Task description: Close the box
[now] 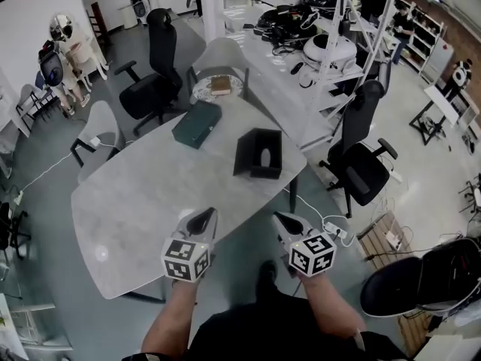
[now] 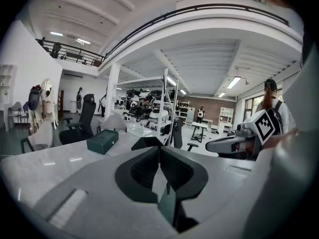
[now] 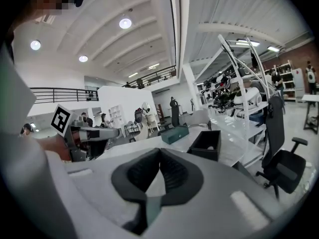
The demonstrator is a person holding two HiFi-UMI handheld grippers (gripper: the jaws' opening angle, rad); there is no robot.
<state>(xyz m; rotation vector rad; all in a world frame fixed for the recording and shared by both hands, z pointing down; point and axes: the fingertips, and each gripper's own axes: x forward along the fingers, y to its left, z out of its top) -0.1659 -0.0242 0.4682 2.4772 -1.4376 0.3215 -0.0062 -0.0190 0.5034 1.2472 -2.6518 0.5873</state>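
Plainly, left gripper (image 1: 204, 216) and right gripper (image 1: 282, 219) fingers meet, empty; box (image 1: 259, 171) interior shadowed.

Grey handheld claws, dark-clad wearer
The left gripper (image 1: 204, 216) and right gripper (image 1: 282, 219) have grey shells and black ribbed pads; behind each claw sits a white cube (image 1: 186, 259) of black square markers (wearer's top (image 1: 263, 329) is black).

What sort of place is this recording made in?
Probably a robotics lab or workshop in an open hall: a white rack loaded with equipment, black office chairs around a pale table, and a robot-like figure by the left wall.
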